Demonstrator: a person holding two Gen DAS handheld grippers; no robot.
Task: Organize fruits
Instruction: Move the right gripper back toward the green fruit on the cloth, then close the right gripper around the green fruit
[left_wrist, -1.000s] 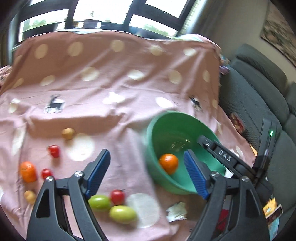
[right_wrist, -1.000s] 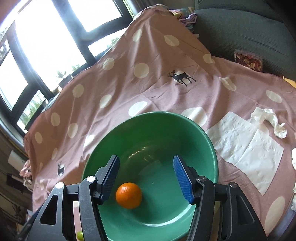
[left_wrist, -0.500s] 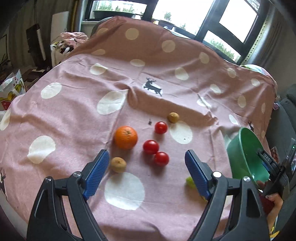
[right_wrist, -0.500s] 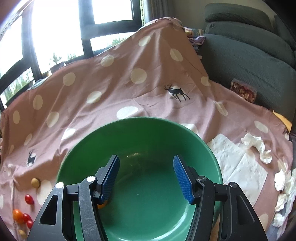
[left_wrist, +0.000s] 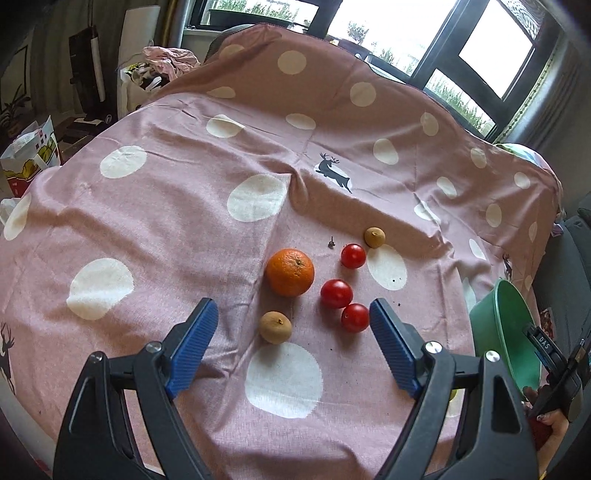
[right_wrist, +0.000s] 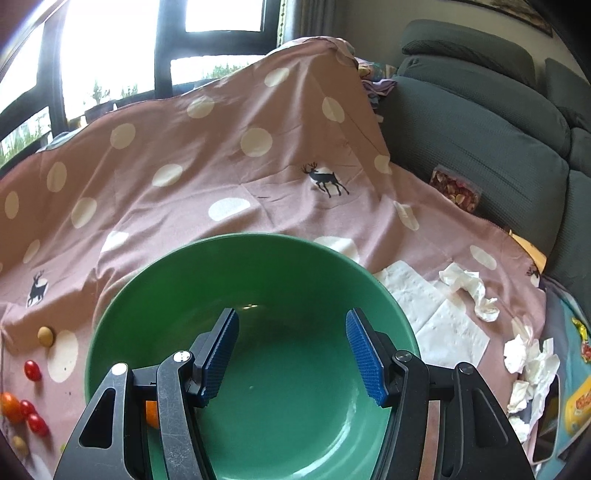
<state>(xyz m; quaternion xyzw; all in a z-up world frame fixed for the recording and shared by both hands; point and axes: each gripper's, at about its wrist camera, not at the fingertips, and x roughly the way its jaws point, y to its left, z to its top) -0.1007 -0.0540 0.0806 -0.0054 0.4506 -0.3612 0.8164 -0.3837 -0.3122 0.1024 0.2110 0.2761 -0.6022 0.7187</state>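
My left gripper (left_wrist: 291, 332) tilts downward, jaws wide and empty; my right gripper (right_wrist: 291, 354) angles down, half-spread, gripping nothing.

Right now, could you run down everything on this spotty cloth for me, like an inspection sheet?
Surface: pink polka-dot cloth with deer prints, wrinkled.
Job's things: round orange, three red cherry tomatoes, two small brown fruits loose on the cloth; green plastic bowl holds another orange, mostly hidden.
Clutter: white paper napkin, crumpled tissues.
Grippers: left gripper open, empty; right gripper open, empty, above the bowl.
Cables: nothing seen.
Surroundings: grey sofa, windows.
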